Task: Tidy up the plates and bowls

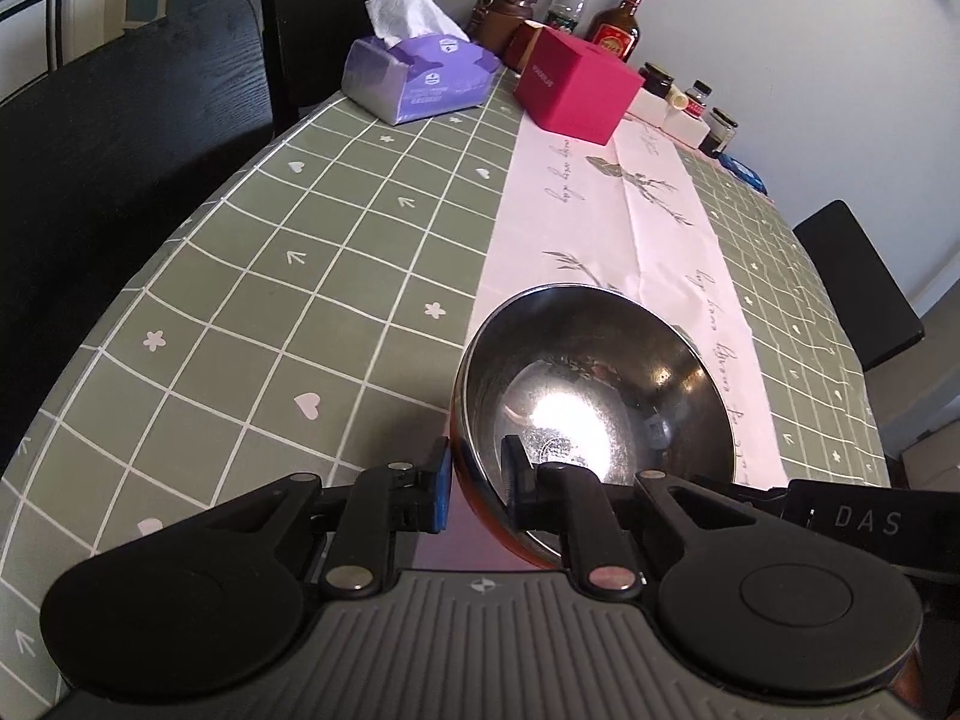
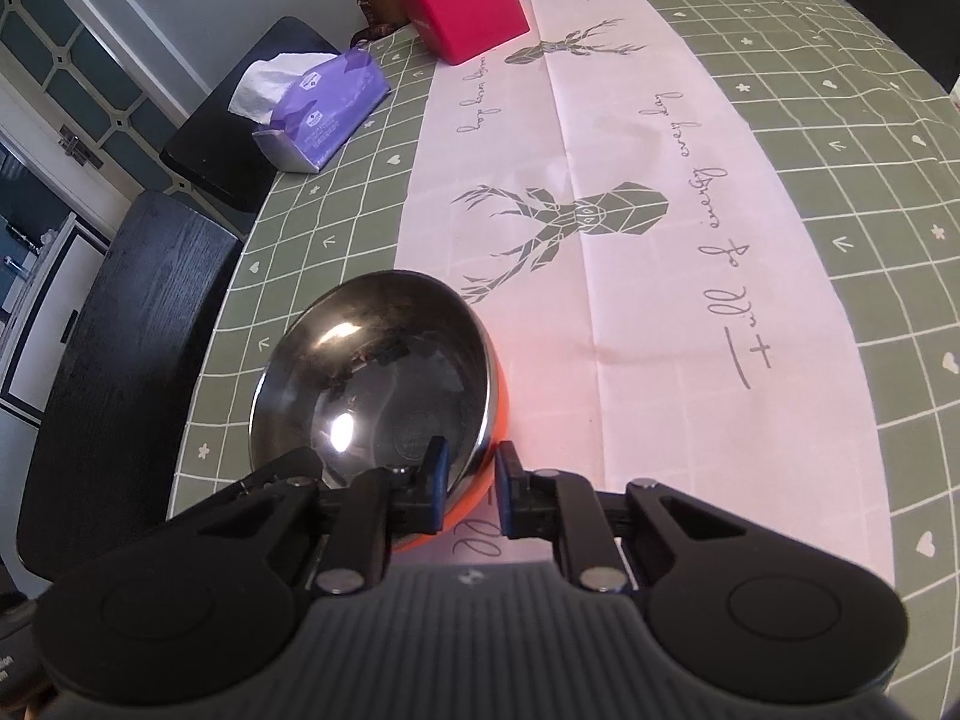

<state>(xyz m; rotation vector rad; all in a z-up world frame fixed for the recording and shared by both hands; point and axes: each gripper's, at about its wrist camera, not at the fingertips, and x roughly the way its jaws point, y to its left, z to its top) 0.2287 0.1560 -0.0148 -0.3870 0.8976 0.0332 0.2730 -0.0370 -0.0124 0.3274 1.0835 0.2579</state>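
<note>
While both of my grippers point steeply down at the table (image 1: 252,276), each is clamped on the rim of a steel bowl with an orange outside. Left wrist view: my left gripper (image 1: 477,489) has one blue pad outside the wall and the other inside, pinching the near left rim of the left-hand bowl (image 1: 600,384); that bowl is tilted, its mouth turned toward the camera, over the near end of the pale deer-print runner (image 1: 600,222). Right wrist view: my right gripper (image 2: 471,486) bites the near right rim of the right-hand bowl (image 2: 372,366) in the same manner, one pad within and one without; this bowl sits over the seam where the green checked cloth meets the runner (image 2: 630,240). Whether either bowl's base touches the table I cannot tell. Farther off lie a purple tissue pack (image 1: 414,75) near the left edge and a pink box (image 1: 576,84) on the runner's far end, with a brown jar (image 1: 504,12), bottles (image 1: 612,21) and small jars (image 1: 690,102) along the wall. Black chairs (image 1: 120,120) stand beside the table.
</note>
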